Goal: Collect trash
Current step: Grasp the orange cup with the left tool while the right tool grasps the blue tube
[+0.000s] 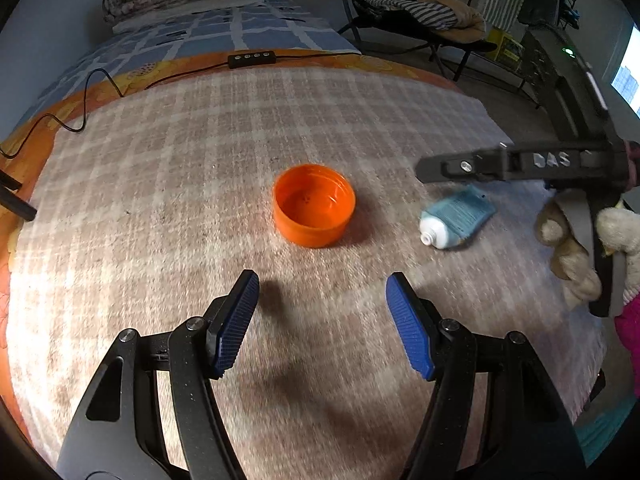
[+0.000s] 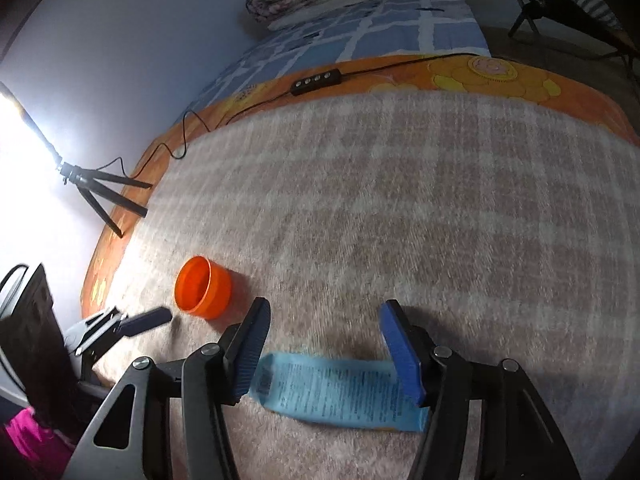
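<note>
I see two pieces of trash on the plaid blanket. The orange plastic cap (image 1: 314,206) sits with its open side up, hollow and shallow, with ridges of thread inside its wall; from my right wrist camera it appears toward the left. Near it, apart from it, lies a squeezed light-blue tube (image 1: 456,218), flat on its side, uncapped, its white nozzle pointing toward the near left in my left view, fine print covering its flattened body.

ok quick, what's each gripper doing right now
left gripper: open, empty, short of the orange cup
right gripper: open, straddling the blue tube, not gripping it
</note>
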Motion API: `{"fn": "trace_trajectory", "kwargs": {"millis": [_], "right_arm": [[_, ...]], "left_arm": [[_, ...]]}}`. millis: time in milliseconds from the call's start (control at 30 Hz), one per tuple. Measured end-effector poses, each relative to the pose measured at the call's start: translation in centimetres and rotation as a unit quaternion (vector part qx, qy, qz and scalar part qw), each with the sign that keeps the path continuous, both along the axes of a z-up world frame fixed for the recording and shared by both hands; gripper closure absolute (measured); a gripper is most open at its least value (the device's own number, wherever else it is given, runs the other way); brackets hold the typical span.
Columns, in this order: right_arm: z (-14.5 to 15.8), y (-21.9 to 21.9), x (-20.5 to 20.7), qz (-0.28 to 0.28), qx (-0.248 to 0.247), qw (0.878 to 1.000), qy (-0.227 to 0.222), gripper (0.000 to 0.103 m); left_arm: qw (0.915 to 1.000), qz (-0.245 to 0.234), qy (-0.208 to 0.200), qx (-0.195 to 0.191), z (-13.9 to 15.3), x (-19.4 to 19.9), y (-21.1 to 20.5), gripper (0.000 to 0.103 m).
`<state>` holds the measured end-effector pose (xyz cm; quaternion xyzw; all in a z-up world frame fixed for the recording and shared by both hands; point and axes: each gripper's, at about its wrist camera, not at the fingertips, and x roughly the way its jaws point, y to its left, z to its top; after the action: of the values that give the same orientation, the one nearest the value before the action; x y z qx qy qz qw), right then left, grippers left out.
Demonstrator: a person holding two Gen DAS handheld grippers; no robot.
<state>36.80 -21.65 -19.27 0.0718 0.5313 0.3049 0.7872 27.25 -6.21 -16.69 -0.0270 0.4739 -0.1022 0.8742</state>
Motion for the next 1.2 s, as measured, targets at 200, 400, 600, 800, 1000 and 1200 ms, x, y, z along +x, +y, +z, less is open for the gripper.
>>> {"fn": "trace_trajectory", "kwargs": {"millis": [200,400,600,800,1000,1200], "right_arm": [[-0.2,-1.4,-2.3,0.029,-0.003,0.999,0.027,0.042],[-0.5,-2.5,-5.5,0.06,0.034,0.996,0.058,0.038],[-0.1,0.9,-8.5,0.075,-0.09,0.992,-0.054,0.039],[-0.2,2.8,-9.7,0.075,-0.154,0.979,-0.109,0.052],[0.2,2.7,-10.1,0.065,-0.156,0.979,-0.114,0.073],[0.6,2.8,-10.8,0.062,-0.146,0.981,-0.111,0.091]], "left_arm": [[1.0,0.003,-0.006,-0.001,-0.3,1.2,0.0,0.035],[0.9999,0.001,-0.012,0.008,-0.3,2.1,0.0,0.035],[0.9997,0.005,-0.017,0.017,-0.4,3.7,-0.3,0.035],[0.9995,0.013,-0.021,0.018,-0.7,4.8,-0.1,0.044],[0.9993,0.007,-0.024,0.027,-0.8,5.0,-0.5,0.055],[0.9991,0.001,-0.027,0.034,-0.6,3.7,-0.7,0.055]]}}
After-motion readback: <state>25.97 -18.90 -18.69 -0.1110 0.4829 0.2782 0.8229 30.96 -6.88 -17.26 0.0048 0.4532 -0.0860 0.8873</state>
